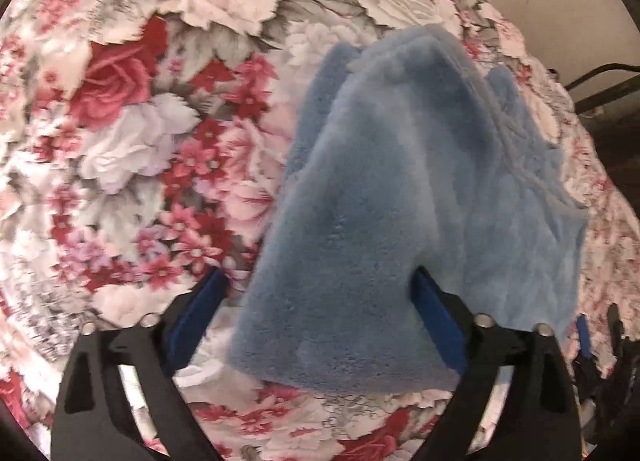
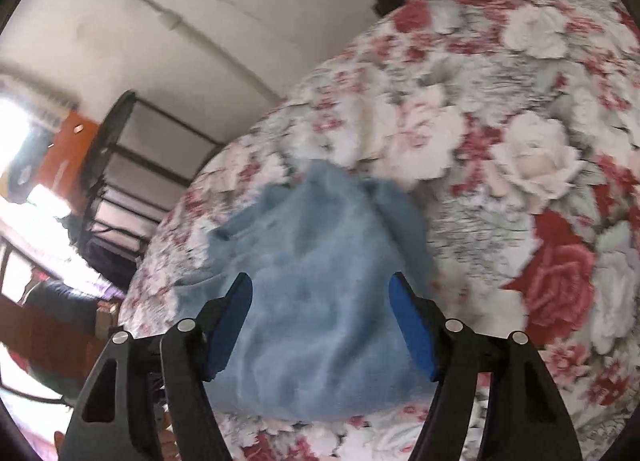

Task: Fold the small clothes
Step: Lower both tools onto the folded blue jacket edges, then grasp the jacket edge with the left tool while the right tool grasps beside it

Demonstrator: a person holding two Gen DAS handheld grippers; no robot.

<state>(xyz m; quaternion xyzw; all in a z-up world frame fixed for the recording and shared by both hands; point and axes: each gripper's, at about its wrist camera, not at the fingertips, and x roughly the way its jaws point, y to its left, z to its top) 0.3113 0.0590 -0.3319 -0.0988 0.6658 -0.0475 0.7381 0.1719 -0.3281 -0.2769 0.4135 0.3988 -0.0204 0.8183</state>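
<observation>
You cannot see all of the blue fleece garment [image 1: 392, 189]: in the left wrist view its lower right part disappears behind one blue pad [image 1: 438, 325] of your left gripper [image 1: 320, 281], and what kind of garment it is you cannot tell. In the right wrist view the same cloth [image 2: 316, 301] is smeared by motion, its folds unreadable, and its near edge is partly covered by your right gripper [image 2: 320, 293]. The floral bedspread [image 1: 140, 121] runs off every edge. At the far right of the left view, your other gripper shows only as a dark, cut-off sliver. The room behind the bed is overexposed and blurred.
</observation>
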